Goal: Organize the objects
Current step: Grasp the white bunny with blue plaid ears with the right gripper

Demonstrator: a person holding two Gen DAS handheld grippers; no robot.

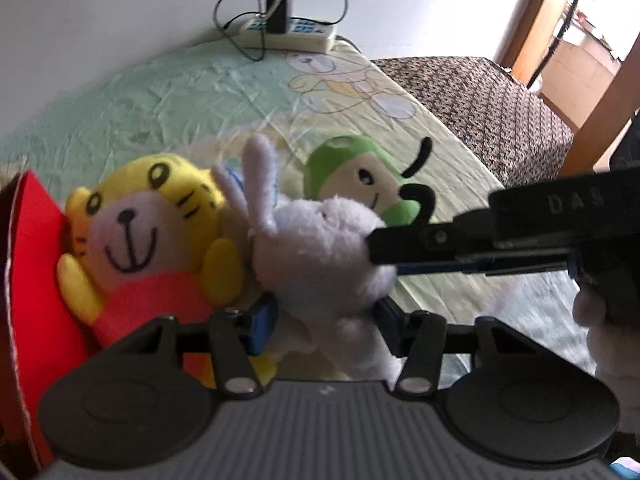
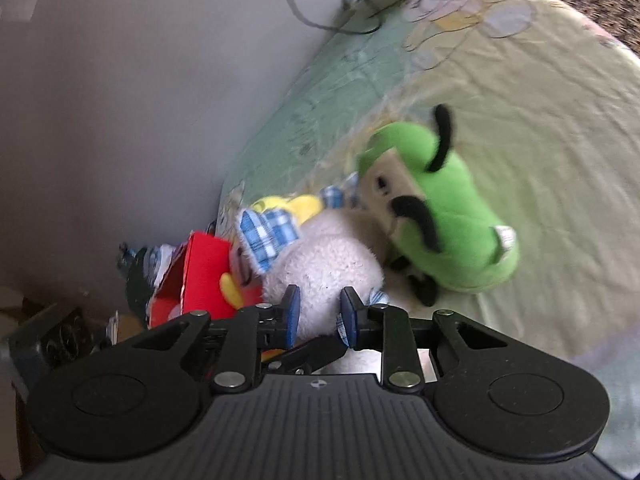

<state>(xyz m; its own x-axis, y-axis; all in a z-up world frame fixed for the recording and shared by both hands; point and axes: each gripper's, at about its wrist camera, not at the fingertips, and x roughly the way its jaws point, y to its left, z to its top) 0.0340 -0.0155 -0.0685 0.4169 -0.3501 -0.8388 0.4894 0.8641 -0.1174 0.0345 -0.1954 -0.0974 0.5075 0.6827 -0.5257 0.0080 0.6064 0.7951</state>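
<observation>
Both wrist cameras sit close over the white rabbit [image 1: 320,256] [image 2: 324,276], facing across the bed [image 1: 160,100] [image 2: 540,160]; both share the green toy [image 1: 360,180] [image 2: 444,216].

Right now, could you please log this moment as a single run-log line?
left gripper: shut on white rabbit plush | right gripper: shut on white rabbit plush | beside: tiger plush, green plush

I see a yellow tiger plush [image 1: 152,220] with black stripes, white face, red shirt. White rabbit plush [image 1: 320,248], blue-and-white checked ear lining [image 2: 266,236]. Green plush [image 2: 444,216], cream face, black antennae. Red box [image 1: 32,280]. Bedsheet [image 1: 160,96] pale green and yellow with cartoon bear print. Power strip [image 1: 288,32] white with blue sockets, black charger [image 1: 278,12]. My gripper pads [image 2: 293,312] blue.
</observation>
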